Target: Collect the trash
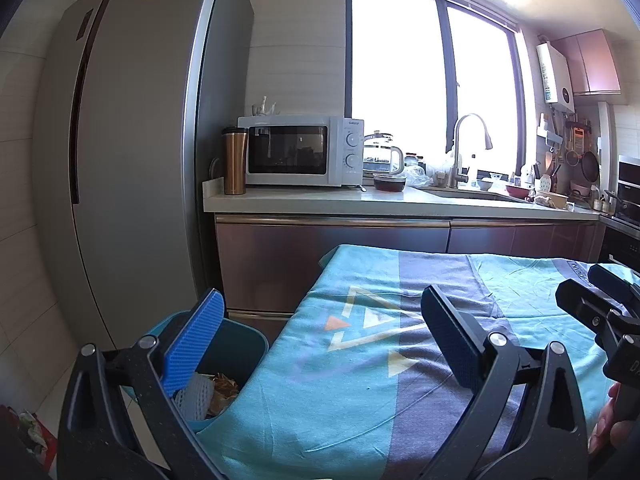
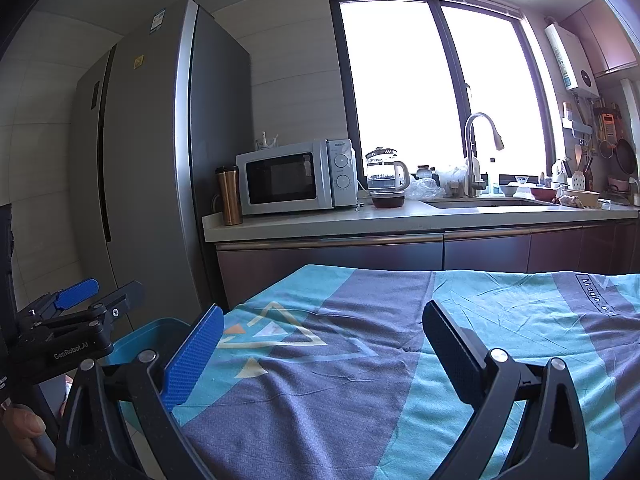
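In the left wrist view my left gripper (image 1: 320, 340) is open with nothing between its blue pads (image 1: 196, 344). It hangs over the left edge of the table, beside a teal trash bin (image 1: 250, 338). Inside the bin lie crumpled brown paper (image 1: 226, 388) and a pale grey-blue piece (image 1: 198, 398). My right gripper (image 2: 320, 352) is also open and empty, above the teal and purple tablecloth (image 2: 360, 400). Each gripper shows in the other's view: the right gripper (image 1: 584, 284) at the far right, the left gripper (image 2: 100, 294) at the left above the bin (image 2: 152, 330). No loose trash shows on the cloth.
A tall grey fridge (image 1: 132, 160) stands left of the bin. Behind the table runs a counter (image 1: 360, 202) with a microwave (image 1: 296, 152), a copper tumbler (image 1: 234, 160), a glass kettle (image 1: 382, 158) and a sink tap (image 1: 464, 148). A hand (image 1: 608, 420) holds the right gripper's handle.
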Action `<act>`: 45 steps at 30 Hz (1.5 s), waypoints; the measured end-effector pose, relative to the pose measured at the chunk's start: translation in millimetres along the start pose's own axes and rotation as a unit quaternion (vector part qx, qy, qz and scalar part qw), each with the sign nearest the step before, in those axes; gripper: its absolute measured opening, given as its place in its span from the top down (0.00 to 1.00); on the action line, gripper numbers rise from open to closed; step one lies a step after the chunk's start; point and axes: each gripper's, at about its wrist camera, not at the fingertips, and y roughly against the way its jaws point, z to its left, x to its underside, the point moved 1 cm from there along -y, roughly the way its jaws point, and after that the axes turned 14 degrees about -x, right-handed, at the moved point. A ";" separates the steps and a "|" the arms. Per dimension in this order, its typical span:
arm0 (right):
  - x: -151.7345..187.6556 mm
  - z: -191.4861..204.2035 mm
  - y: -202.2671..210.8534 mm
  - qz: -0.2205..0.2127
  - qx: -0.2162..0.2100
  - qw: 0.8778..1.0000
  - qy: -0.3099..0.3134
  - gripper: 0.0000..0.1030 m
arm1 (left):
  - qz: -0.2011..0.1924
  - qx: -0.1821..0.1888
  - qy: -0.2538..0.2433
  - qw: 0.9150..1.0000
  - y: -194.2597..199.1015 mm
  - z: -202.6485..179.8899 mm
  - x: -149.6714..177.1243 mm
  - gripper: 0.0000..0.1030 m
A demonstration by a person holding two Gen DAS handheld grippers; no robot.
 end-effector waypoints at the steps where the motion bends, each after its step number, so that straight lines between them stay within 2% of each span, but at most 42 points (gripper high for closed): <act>1: 0.4 0.0 0.1 0.000 0.000 1.000 0.000 0.07 | 0.000 0.000 0.000 1.000 0.2 0.2 -0.2 0.06; 45: 0.5 3.3 2.8 -0.004 0.002 1.000 -0.004 0.07 | -0.003 -0.003 0.002 1.000 1.4 -0.3 0.9 0.06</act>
